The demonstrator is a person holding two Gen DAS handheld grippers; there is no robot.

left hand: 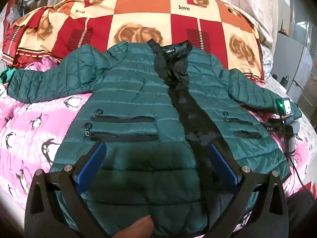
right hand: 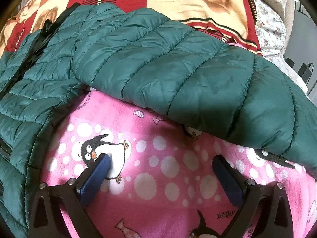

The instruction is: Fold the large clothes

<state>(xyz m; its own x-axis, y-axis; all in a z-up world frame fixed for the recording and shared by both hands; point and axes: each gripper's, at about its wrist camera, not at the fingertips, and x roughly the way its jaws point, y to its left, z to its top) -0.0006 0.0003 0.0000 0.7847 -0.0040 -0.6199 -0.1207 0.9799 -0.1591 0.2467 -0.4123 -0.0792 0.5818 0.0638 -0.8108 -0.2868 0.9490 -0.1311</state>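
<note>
A dark green quilted jacket [left hand: 134,91] lies face up on the bed, front open with black lining showing down the middle, both sleeves spread out sideways. My left gripper [left hand: 157,148] hovers open and empty above the jacket's lower hem. My right gripper [right hand: 161,160] is open and empty over the pink penguin blanket [right hand: 158,178], just below the jacket's right sleeve [right hand: 178,69], whose cuff lies at the right. The right gripper's body also shows in the left wrist view [left hand: 285,115] by that sleeve's cuff.
A red, orange and cream rose-patterned quilt [left hand: 150,17] is bunched behind the jacket's collar. The pink blanket [left hand: 29,130] covers the bed around the jacket. A cable [left hand: 297,166] runs along the right side. Grey furniture [left hand: 287,63] stands beyond the bed's right edge.
</note>
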